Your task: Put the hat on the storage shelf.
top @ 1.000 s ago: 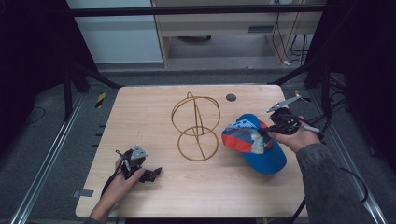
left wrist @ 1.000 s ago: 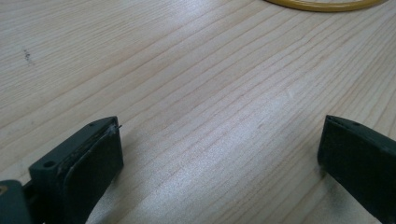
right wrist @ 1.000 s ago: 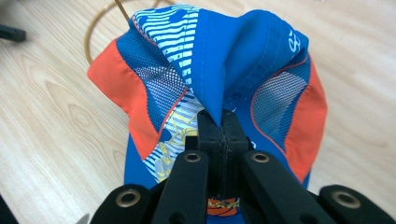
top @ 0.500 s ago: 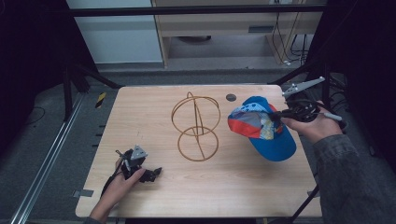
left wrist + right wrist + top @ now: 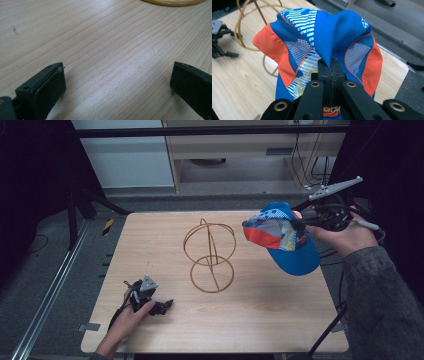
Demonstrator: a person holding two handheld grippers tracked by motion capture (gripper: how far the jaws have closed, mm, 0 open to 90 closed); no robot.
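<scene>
Cap (image 5: 282, 240): one, of soft cloth, blue with orange side panels, mesh patches and a striped printed front, and a blue brim. It hangs in the air over the right side of the table (image 5: 280, 320), clear of the wood, to the right of the wire stand (image 5: 210, 255). In the right gripper view its crown is pinched into a peak, a fold of blue cloth caught between the black jaws.

Right gripper (image 5: 303, 225), one of two, is held by a hand at the far right, its jaws clamped together on the cap's cloth.

Left gripper (image 5: 162, 306) rests low at the near left of the table, well apart from the cap, its jaws standing wide with bare wood between them. Each jaw is a flat black block with a dull pad.

One stand, of thin golden wire: a flat ring on the table and crossed hoops rising above it into a rough ball shape.

One table, pale wood with fine straight grain and rounded corners. A small dark round thing (image 5: 249, 224) lies near its far edge; what it is I cannot tell.
</scene>
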